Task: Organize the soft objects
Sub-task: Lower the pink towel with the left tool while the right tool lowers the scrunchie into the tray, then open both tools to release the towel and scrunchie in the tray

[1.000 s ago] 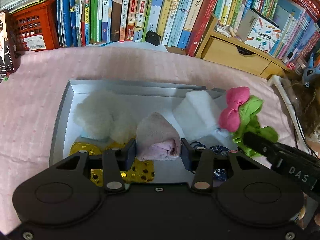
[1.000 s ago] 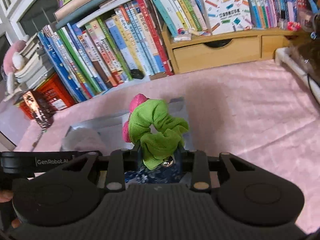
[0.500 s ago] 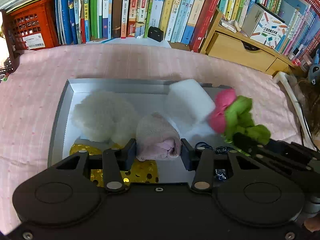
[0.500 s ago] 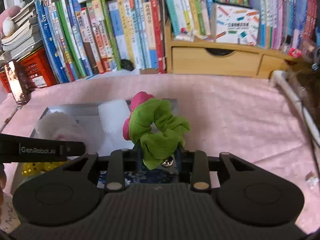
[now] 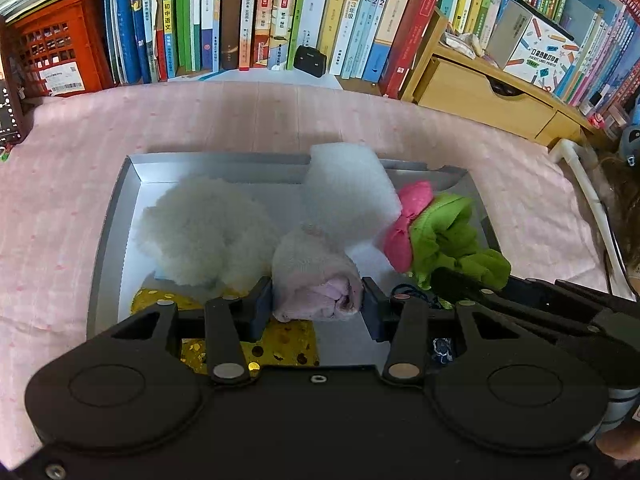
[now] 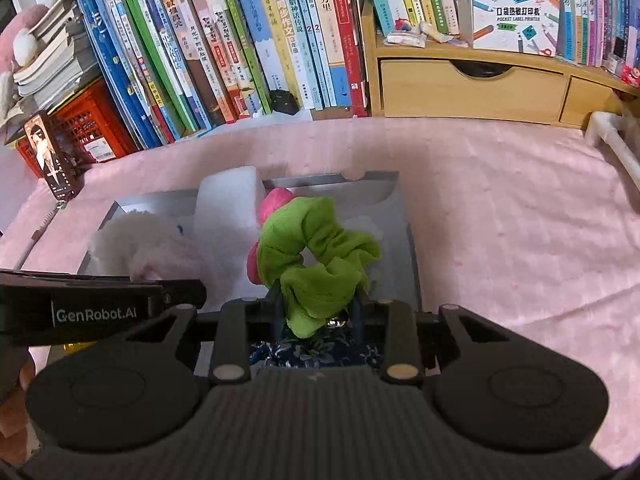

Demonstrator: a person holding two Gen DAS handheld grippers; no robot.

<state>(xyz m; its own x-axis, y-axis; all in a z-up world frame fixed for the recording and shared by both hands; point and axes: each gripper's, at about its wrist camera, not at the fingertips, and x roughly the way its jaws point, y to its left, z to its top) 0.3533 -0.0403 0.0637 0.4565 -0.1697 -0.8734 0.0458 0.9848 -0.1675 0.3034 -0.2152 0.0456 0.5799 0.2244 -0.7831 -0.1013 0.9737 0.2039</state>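
Both grippers are loaded and poised over the grey tray (image 5: 105,240), so the step in hand looks like the placing of two soft items among those already lying there. The left gripper (image 5: 318,305) has its jaws closed against the sides of a pale pink rolled cloth (image 5: 316,270), a plush, towel-like bundle whose folded end faces the camera. The right gripper (image 6: 318,308) pinches the lower fold of a green scrunchie (image 6: 316,252), a ruffled ring of thin fabric that stands up from the jaws, with a pink bow (image 6: 274,204) just behind it; whether the bow is joined to the scrunchie cannot be told from either view.

Inside the tray a fluffy white plush (image 5: 200,228) fills the left half, woolly and shapeless. A white foam block (image 5: 348,188), matte and squared, leans on the far wall. A gold sequined piece (image 5: 280,344) glints flat on the floor under the left gripper, and a dark blue floral fabric (image 6: 316,350) lies beneath the right one. The tray rests on a pink cloth (image 5: 280,120) that covers the tabletop, with a row of books (image 5: 240,16) behind.

The next move probably calls for lowering each item onto a bare patch of tray floor and then opening the jaws. Little bare floor shows: a strip between the plush and the block, and the right side near the scrunchie. Since all these things compress and spring back, a release low over the floor would keep them from rolling onto their neighbours.
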